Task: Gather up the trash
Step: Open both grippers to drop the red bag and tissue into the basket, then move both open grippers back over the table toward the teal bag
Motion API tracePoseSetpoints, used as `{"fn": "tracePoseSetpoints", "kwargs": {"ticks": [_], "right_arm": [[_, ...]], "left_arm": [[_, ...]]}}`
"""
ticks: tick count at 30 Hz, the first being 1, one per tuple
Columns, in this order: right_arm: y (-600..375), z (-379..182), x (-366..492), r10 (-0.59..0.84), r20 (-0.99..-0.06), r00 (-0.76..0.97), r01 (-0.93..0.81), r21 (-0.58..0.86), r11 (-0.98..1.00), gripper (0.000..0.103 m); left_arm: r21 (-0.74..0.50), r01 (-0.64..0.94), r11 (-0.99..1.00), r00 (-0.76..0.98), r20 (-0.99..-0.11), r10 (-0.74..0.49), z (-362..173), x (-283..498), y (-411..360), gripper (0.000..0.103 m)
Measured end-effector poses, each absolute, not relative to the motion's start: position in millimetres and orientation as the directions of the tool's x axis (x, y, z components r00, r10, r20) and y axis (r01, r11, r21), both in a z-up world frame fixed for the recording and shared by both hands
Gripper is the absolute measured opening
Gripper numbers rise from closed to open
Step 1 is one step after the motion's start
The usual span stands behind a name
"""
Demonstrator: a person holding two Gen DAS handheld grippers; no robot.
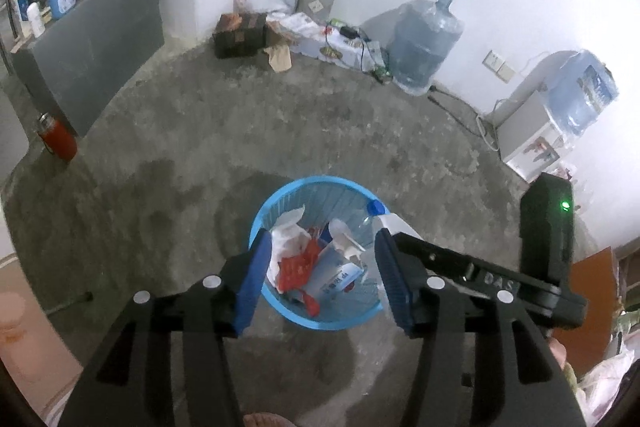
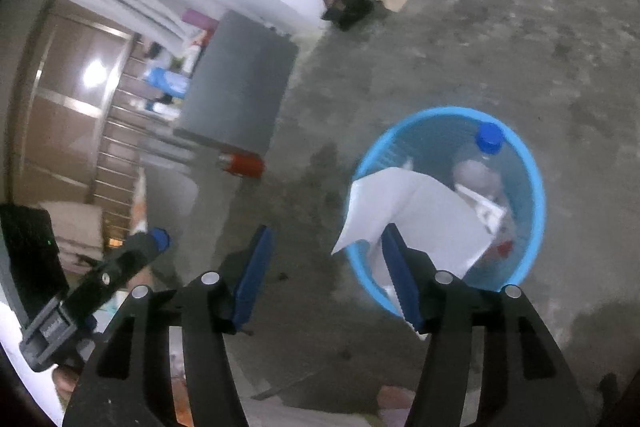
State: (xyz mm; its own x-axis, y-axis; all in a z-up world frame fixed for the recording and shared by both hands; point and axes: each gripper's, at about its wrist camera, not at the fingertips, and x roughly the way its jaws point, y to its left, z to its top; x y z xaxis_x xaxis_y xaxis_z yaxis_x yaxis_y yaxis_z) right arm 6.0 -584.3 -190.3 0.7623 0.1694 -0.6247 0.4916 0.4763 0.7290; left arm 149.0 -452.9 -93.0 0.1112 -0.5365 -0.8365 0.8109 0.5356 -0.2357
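Observation:
A blue plastic waste basket [image 1: 280, 311] stands on the concrete floor; it also shows in the right wrist view [image 2: 536, 203]. It holds white paper, red wrapper scraps [image 1: 298, 265], a carton [image 1: 336, 273] and a clear bottle with a blue cap [image 2: 489, 138]. My left gripper [image 1: 322, 277] is open and empty, hovering right above the basket. My right gripper [image 2: 326, 275] is open, just left of the basket. A white sheet of paper [image 2: 416, 215] hangs over the basket's near rim, beside the right gripper's right finger [image 2: 400, 279]; it looks loose from the jaws.
A grey cabinet [image 1: 92, 43] stands at the left with a red flask [image 1: 58, 137] at its foot. Boxes and bags [image 1: 256, 31], a water jug [image 1: 424, 43] and a dispenser [image 1: 536, 135] line the far wall. A cable [image 1: 460, 111] runs along the floor.

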Motion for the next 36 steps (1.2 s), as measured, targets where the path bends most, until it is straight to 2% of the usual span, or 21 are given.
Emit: {"fn": "tracePoseSetpoints", "kwargs": {"ticks": [4, 8, 10, 17, 23, 36], "right_arm": [[-587.0, -197.9, 18.6, 0.219, -0.613, 0.759, 0.472, 0.75, 0.463, 0.073], [-586.0, -223.9, 33.2, 0.18, -0.785, 0.593, 0.614, 0.585, 0.53, 0.078], [-585.0, -236.8, 30.4, 0.174, -0.833, 0.525, 0.659, 0.527, 0.537, 0.078], [-591.4, -235.2, 6.3, 0.151, -0.841, 0.519, 0.701, 0.52, 0.489, 0.078], [-585.1, -216.0, -3.8, 0.117, -0.834, 0.539, 0.698, 0.52, 0.492, 0.078], [-487.1, -123.7, -44.0, 0.014, -0.766, 0.643, 0.566, 0.487, 0.665, 0.079]], "left_arm": [[-0.231, 0.817, 0.528, 0.131, -0.817, -0.562, -74.7, 145.8, -437.0, 0.06], [-0.229, 0.825, 0.517, 0.144, -0.799, -0.584, -55.4, 141.7, -415.8, 0.066], [-0.222, 0.829, 0.513, 0.158, -0.787, -0.596, -43.7, 140.7, -401.2, 0.072], [-0.206, 0.824, 0.527, 0.209, -0.755, -0.622, -18.4, 142.6, -349.4, 0.078], [-0.225, 0.793, 0.565, 0.244, -0.734, -0.634, -4.3, 143.9, -299.0, 0.079], [-0.219, 0.749, 0.625, 0.35, -0.67, -0.655, 29.5, 134.2, -180.6, 0.083]]}}
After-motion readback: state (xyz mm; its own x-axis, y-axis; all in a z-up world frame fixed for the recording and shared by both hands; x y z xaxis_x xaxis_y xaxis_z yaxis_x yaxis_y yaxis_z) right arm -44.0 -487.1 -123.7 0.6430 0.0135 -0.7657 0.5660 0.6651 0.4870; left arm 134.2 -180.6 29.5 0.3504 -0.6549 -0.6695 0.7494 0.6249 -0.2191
